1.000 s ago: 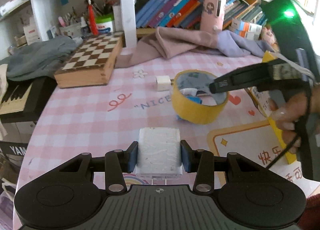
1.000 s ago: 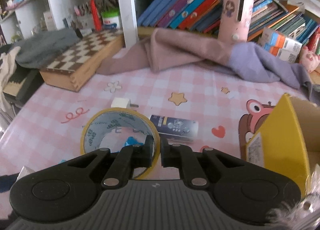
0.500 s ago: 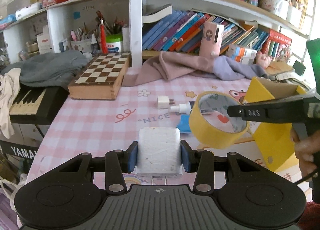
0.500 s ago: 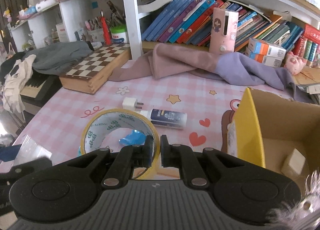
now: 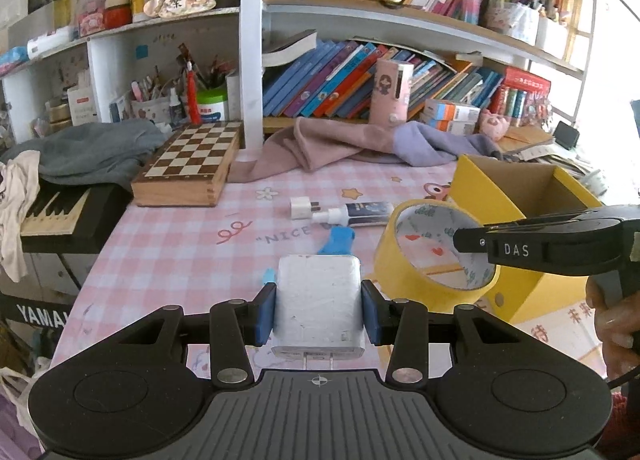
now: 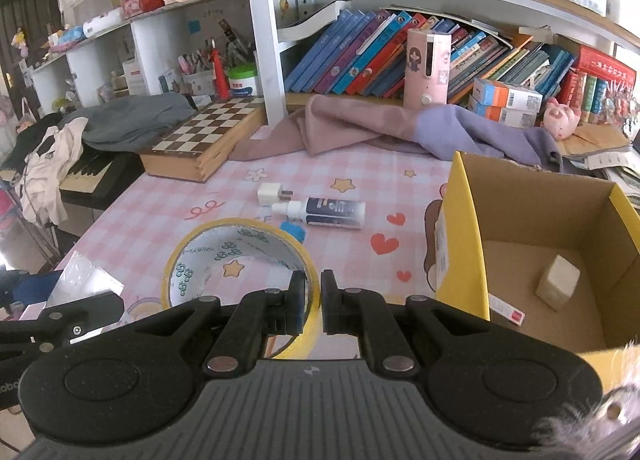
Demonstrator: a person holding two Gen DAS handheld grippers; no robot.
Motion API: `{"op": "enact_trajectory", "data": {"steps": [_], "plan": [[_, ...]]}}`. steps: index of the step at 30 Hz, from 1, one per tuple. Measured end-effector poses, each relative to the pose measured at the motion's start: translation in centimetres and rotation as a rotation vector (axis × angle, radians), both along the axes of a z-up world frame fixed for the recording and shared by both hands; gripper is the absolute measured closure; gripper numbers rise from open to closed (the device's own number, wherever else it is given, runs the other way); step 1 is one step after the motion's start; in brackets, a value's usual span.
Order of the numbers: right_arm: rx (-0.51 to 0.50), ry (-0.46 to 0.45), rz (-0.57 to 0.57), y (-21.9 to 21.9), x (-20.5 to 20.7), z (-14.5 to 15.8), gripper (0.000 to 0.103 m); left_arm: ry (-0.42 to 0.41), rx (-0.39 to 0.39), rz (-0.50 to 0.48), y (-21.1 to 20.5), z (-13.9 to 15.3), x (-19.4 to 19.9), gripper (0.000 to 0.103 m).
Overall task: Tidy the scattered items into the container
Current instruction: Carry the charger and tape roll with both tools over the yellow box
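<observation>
The tidying is looking partly done, as I judge it; one small pale block is already lying on the floor of the yellow cardboard box, and two more things are being carried in the air; the left claw is clamping a white charger between its blue pads, closed tight against both sides; the right claw is pinching the near wall of the yellow tape roll, its fingers nearly together with the rim between them, and the roll is hanging just beside the box's left wall, not yet over the opening; left on the pink checked desk are a small white plug, a dark tube with a white cap just beside it, and a blue scrap near the tube; so two drops and, seemingly, three pickups are remaining
</observation>
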State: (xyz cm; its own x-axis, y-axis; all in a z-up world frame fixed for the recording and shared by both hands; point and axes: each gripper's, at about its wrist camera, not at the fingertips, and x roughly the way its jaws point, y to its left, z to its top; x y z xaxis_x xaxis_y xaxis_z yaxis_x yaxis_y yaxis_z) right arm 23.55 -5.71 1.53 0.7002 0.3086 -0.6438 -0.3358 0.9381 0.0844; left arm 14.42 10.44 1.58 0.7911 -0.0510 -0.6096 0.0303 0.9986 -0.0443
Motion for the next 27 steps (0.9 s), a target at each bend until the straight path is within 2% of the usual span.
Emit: {"op": "enact_trajectory", "data": {"steps": [9,27], "plan": [[0.006,-0.025,-0.025,-0.6,-4.5,0.6,0.095,-0.024,-0.006,-0.020,-0.5,0.4,-4.0,0.061],[0.003,0.022,-0.053,-1.8,-15.9,-1.0,0.095,-0.009,-0.023,-0.079,-2.0,0.1,-13.4,0.061]]}}
